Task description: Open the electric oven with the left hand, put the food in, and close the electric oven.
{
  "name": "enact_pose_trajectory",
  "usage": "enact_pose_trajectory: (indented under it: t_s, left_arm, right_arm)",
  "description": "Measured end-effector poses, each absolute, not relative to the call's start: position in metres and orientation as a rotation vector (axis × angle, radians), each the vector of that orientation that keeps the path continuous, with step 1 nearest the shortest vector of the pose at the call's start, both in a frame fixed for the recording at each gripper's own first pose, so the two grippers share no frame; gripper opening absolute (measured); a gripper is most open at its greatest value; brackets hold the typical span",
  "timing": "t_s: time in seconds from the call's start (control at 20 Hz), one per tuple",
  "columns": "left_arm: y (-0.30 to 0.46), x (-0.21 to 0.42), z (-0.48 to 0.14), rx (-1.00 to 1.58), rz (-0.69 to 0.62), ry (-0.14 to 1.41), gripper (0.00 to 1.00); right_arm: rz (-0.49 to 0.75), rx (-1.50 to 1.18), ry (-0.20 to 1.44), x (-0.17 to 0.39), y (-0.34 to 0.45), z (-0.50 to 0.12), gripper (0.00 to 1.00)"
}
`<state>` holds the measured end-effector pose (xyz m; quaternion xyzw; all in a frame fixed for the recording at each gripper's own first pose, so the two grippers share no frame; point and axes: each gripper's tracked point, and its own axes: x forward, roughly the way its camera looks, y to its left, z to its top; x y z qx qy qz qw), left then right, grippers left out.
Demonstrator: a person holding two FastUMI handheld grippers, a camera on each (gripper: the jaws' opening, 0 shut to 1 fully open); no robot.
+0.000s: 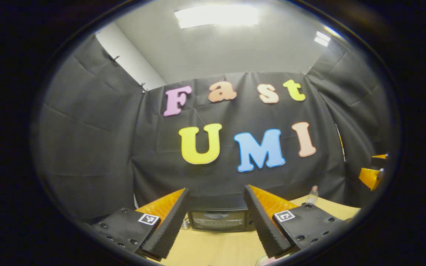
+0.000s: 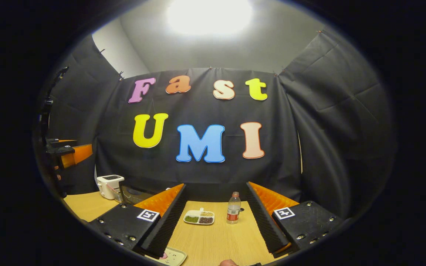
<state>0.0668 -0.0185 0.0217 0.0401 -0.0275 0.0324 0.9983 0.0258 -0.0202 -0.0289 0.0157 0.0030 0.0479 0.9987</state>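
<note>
The black electric oven (image 1: 218, 218) stands on the wooden table, door shut, straight ahead between the fingers of my left gripper (image 1: 216, 207), which is open and empty. In the right gripper view the oven (image 2: 135, 194) is at the left, partly behind my finger. My right gripper (image 2: 215, 203) is open and empty above the table. A small plate with pink food (image 2: 170, 255) lies at the bottom edge, near the left finger. The left gripper (image 2: 70, 155) is held high at the far left, and the right gripper (image 1: 374, 173) is at the far right edge.
A white divided dish of beans and grains (image 2: 199, 217) and a clear bottle with a red label (image 2: 233, 213) stand mid-table. The bottle (image 1: 312, 195) is also right of the oven. A white toaster (image 2: 109, 186) sits left of the oven. Black cloth walls close in the booth.
</note>
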Motion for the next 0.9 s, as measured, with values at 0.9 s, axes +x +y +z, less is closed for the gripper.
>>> enact_pose_trajectory:
  t_s: [0.9]
  left_arm:
    - [0.022, 0.282, -0.113, 0.035, -0.061, 0.108, 1.0]
  right_arm:
    - [-0.137, 0.013, 0.076, 0.091, 0.015, -0.051, 0.97]
